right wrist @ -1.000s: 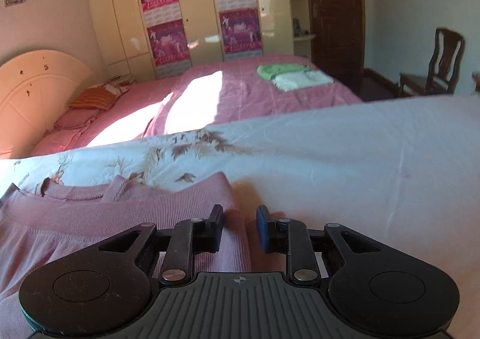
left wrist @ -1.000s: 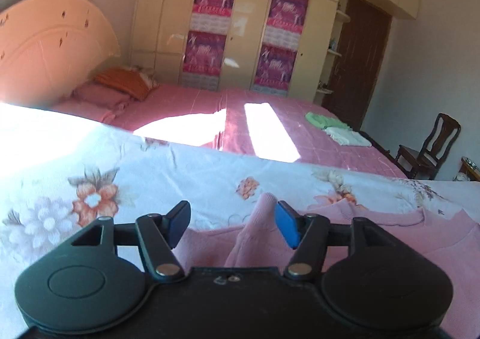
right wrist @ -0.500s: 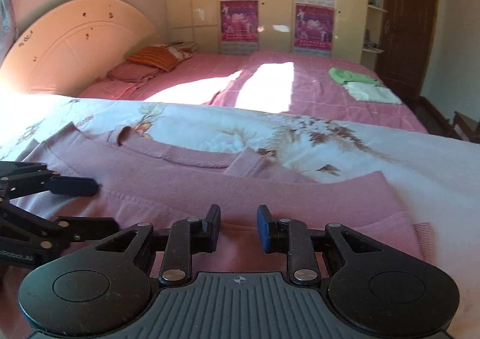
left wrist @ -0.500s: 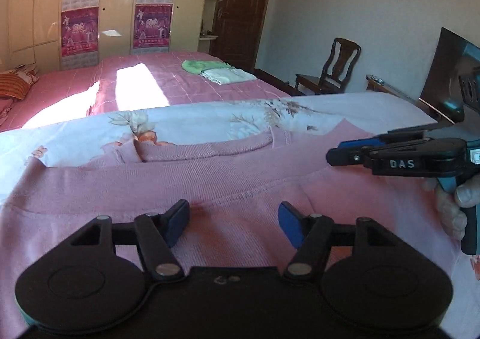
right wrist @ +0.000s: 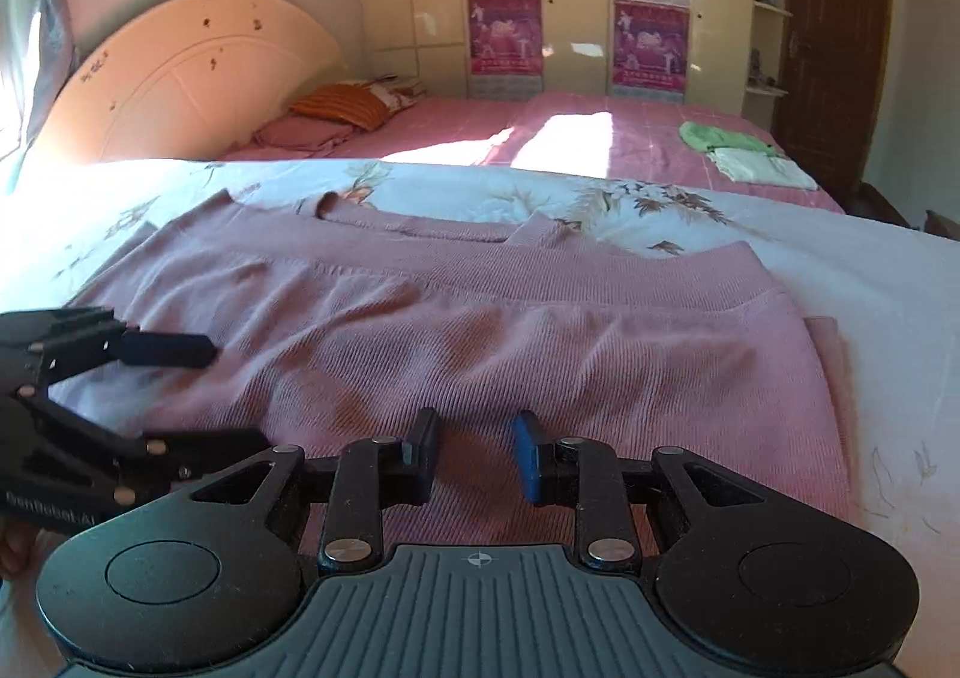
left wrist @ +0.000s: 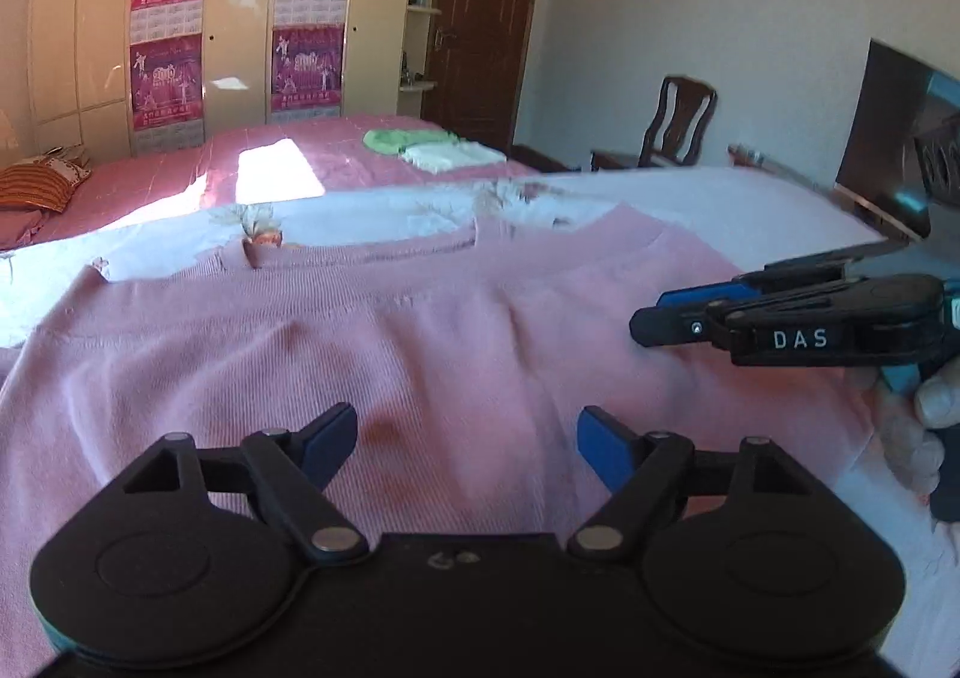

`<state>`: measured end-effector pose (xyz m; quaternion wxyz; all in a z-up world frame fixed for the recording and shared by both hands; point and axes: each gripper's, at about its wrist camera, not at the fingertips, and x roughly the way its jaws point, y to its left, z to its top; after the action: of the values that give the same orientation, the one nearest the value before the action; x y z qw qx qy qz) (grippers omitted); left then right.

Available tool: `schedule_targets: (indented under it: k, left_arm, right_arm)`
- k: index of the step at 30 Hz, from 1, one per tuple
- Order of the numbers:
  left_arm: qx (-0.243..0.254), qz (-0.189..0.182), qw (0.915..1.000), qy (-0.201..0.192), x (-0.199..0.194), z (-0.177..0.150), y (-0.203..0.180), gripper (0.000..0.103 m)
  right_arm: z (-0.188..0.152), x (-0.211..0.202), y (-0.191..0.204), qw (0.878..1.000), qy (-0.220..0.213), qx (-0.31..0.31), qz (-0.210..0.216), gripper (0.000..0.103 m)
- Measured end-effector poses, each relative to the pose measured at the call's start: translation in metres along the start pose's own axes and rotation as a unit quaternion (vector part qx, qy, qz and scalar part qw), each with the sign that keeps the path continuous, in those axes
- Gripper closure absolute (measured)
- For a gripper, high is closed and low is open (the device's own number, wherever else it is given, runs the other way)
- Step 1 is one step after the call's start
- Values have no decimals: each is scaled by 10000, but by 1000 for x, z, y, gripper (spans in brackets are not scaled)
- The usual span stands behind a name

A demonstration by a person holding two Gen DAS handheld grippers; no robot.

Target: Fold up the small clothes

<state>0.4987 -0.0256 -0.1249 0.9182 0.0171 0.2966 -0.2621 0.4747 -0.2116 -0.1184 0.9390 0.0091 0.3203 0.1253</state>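
Note:
A pink knit sweater (left wrist: pixel 384 354) lies spread on a floral sheet (left wrist: pixel 360 216), neckline at the far side; it also shows in the right wrist view (right wrist: pixel 510 330). My left gripper (left wrist: pixel 462 435) is open and empty, hovering low over the sweater's near part. It shows at the left of the right wrist view (right wrist: pixel 228 396). My right gripper (right wrist: pixel 474 453) is partly open and empty, over the sweater's near hem. It shows side-on at the right of the left wrist view (left wrist: pixel 654 318), above the sweater's right side.
A second bed with a pink cover (left wrist: pixel 240 180) lies behind, with folded green and white clothes (left wrist: pixel 432 150) and pillows (right wrist: pixel 342 108). A wardrobe (left wrist: pixel 240 18), door (left wrist: pixel 480 18), chair (left wrist: pixel 678 120) and dark screen (left wrist: pixel 900 138) ring the room.
Both grippers have pulled back from the sweater's side edges and swung toward its middle. The sleeves now lie folded in. Both stay empty; the right jaws opened slightly.

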Motion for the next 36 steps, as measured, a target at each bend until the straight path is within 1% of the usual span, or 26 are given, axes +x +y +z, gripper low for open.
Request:
schedule_targets:
  k: [2, 3, 4, 5, 6, 7, 8, 9, 11, 13, 14, 15, 16, 17, 19, 20, 21, 23, 25, 27, 28, 29, 30, 33, 34, 36]
  left_arm:
    - [-28, 52, 9999, -151, -1, 4, 3, 19]
    - [-27, 104, 9999, -34, 5, 3, 4, 19]
    - [-22, 162, 9997, 200, 16, 0, 7, 19]
    - [-3, 275, 9987, 440, 27, -6, 10, 18]
    - [132, 341, 9988, 320, 28, -11, 9, 17]
    - [160, 349, 9987, 347, 26, -10, 8, 17]
    - [119, 346, 9985, 414, 20, -5, 8, 21]
    - [41, 343, 9988, 361, 11, -2, 9, 24]
    - [-179, 295, 9994, 55, -8, -3, 14, 22]
    - [-313, 465, 9984, 43, -13, -10, 21, 20]
    - [-370, 592, 9973, 218, -7, -15, 25, 19]
    - [-410, 660, 9963, 371, -1, -22, 28, 19]
    - [-264, 681, 9971, 234, -1, -26, 27, 18]
    - [-165, 732, 9969, 249, 0, -26, 24, 18]
    - [-209, 764, 9962, 352, -4, -18, 22, 19]
    - [-291, 748, 9963, 304, -9, -16, 24, 21]
    - [-401, 721, 9964, 204, -18, -15, 28, 21]
    - [-468, 869, 9950, 123, -31, -18, 35, 21]
    - [-498, 1098, 9925, 213, -42, -28, 48, 20]
    - [-627, 1306, 9883, 467, -48, -41, 65, 21]
    - [-666, 1372, 9874, 425, -58, -47, 74, 21]
    - [-665, 1446, 9864, 415, -65, -52, 79, 20]
    - [-653, 1529, 9851, 438, -72, -55, 84, 19]
    - [-687, 1687, 9823, 431, -87, -62, 91, 20]
    - [-678, 1700, 9821, 446, -90, -61, 90, 21]
    - [-686, 1725, 9817, 417, -94, -56, 80, 21]
  right_arm:
    - [6, -6, 3, 9999, -165, -6, 43, 77]
    - [6, -3, 3, 9999, -136, 55, 78, 77]
    - [4, 5, 5, 9999, 33, 81, 133, 77]
    - [-3, 19, 10, 9991, 417, -28, 61, 77]
    - [-9, 25, 13, 9989, 448, -156, -33, 77]
    - [-12, 26, 17, 9991, 342, -235, -97, 77]
    - [-8, 24, 16, 9990, 396, -165, -107, 77]
    - [-5, 21, 15, 9991, 410, -78, -117, 77]
    - [-3, 1, 16, 9999, 38, -44, -106, 77]
    - [-5, -8, 22, 9997, -172, -154, -72, 77]
    - [-7, -9, 26, 9997, -176, -151, 4, 77]
    - [-10, -3, 28, 9999, -24, -139, 93, 77]
    - [-14, 8, 30, 9995, 262, -127, 104, 77]
    - [-20, 15, 34, 9995, 269, -146, 45, 77]
    - [-15, 16, 35, 9993, 367, -58, -5, 77]
    - [-10, 13, 34, 9993, 384, 19, -34, 77]
    - [-7, 6, 33, 9996, 277, 49, -50, 77]
    - [-8, -14, 27, 10000, 4, 20, -91, 77]
    - [-16, -27, 18, 9997, 56, -34, -256, 77]
    - [-32, -34, 1, 9978, 383, -9, -542, 77]
    - [-40, -35, -8, 9955, 572, 11, -757, 77]
    - [-51, -41, -20, 9940, 622, 73, -901, 77]
    - [-55, -48, -27, 9941, 571, 151, -908, 77]
    - [-64, -65, -36, 9905, 635, 156, -1207, 77]
    - [-65, -67, -36, 9899, 654, 203, -1242, 77]
    - [-62, -77, -26, 9909, 507, 332, -1206, 77]
